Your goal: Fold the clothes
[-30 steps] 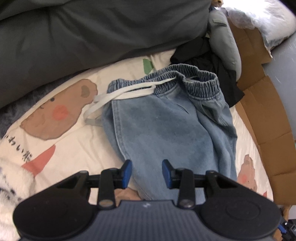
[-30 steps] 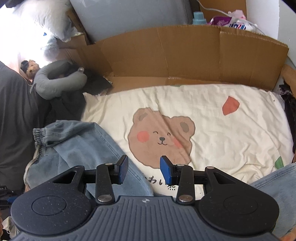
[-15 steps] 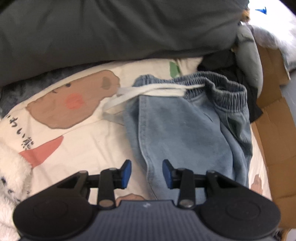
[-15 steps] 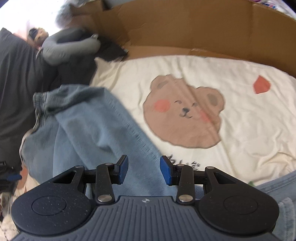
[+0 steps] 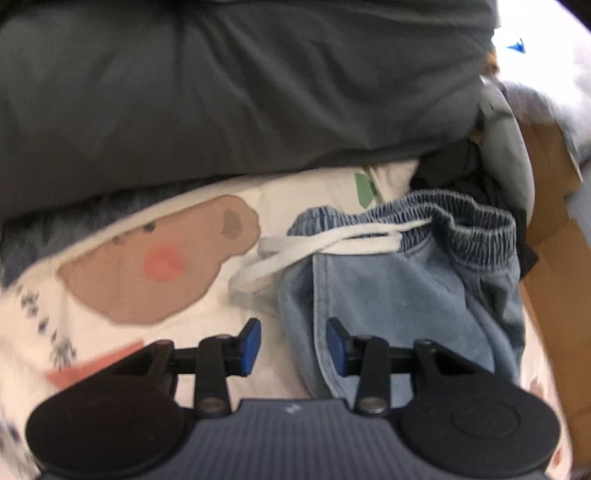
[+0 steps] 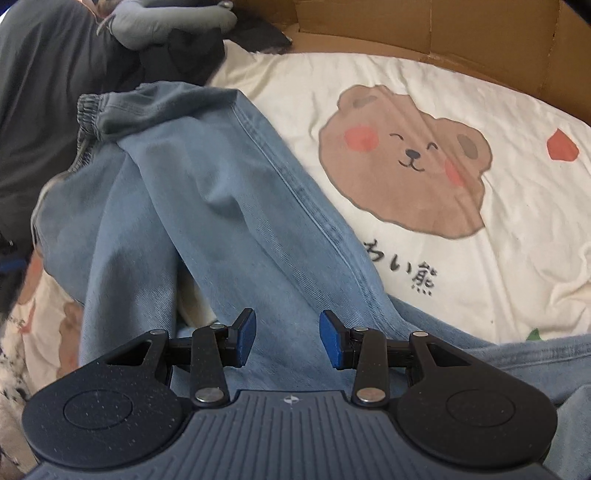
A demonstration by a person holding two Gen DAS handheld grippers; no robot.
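Cream bedsheet (image 5: 110, 325) printed with brown bear faces, seen first from the left wrist; dark grey duvet (image 5: 240, 85) bunched across the far side, brown cardboard (image 5: 554, 280) along the right edge, grey neck pillow (image 5: 509, 155) and a black garment (image 5: 454, 166) at the far right. Light blue denim trousers (image 5: 399, 295) on the sheet, elastic waistband at the far end, white drawstring (image 5: 317, 243) trailing leftward off the waistband onto the sheet. Left gripper (image 5: 293, 345) pointed steeply down over the near left edge of the trousers; jaws part open and opening, blue pads (image 5: 251, 341) clear of the cloth, outer seam of the trouser leg lined up in the gap, nothing gripped. View somewhat motion-blurred. From the right wrist: same bedsheet (image 6: 498, 240) with one smiling bear and dark printed characters below it, cardboard (image 6: 461, 33) standing along the far edge, neck pillow (image 6: 166, 22) and duvet (image 6: 44, 103) at top left. Trousers (image 6: 221, 206) running diagonally from the waistband at upper left toward the camera, one leg overlapping the other, more denim extending off to the lower right. Right gripper (image 6: 288, 341) above the nearer leg, jaws part open, pads (image 6: 245, 339) apart with only denim seen behind the gap; contact with the cloth not determinable, nothing held.
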